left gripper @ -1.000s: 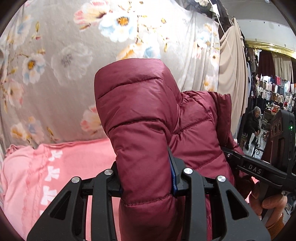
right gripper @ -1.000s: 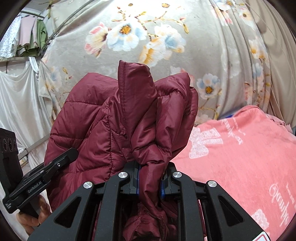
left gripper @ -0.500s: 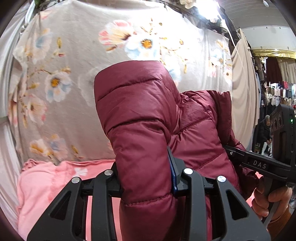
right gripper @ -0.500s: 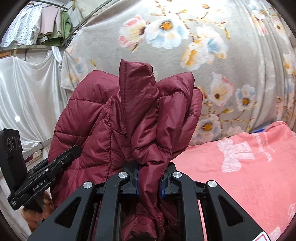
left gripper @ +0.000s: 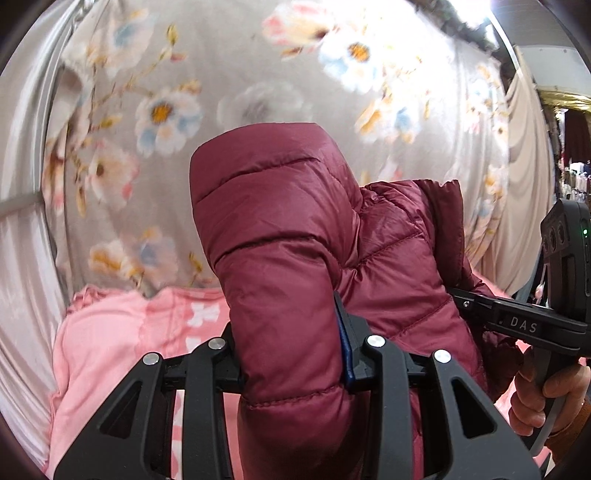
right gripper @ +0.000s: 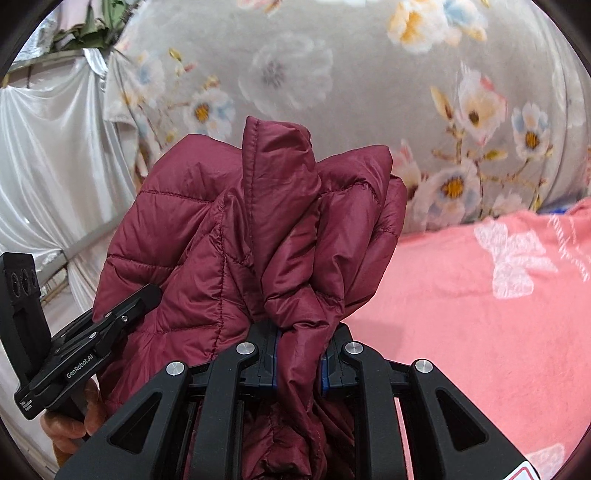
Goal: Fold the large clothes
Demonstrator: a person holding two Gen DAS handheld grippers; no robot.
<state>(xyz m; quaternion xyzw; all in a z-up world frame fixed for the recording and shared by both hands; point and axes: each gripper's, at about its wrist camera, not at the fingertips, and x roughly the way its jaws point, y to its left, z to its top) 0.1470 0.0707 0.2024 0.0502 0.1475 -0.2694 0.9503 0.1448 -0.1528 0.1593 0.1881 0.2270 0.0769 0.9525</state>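
Grippers, left (left gripper: 291,354) and right (right gripper: 299,354), were both clamped on the red puffy jacket (left gripper: 280,236), hanging above the pink blanket (right gripper: 480,314).

A grey floral blanket (left gripper: 258,96) hangs as a backdrop, filling the left wrist view from nine to two o'clock. Below it a pink blanket (left gripper: 110,354) with white bow prints lies spread at seven o'clock. A beige curtain (left gripper: 524,177) hangs at three o'clock. In the right wrist view a white satin sheet (right gripper: 55,166) drapes at nine o'clock, with green cloth (right gripper: 99,29) bunched at eleven o'clock.
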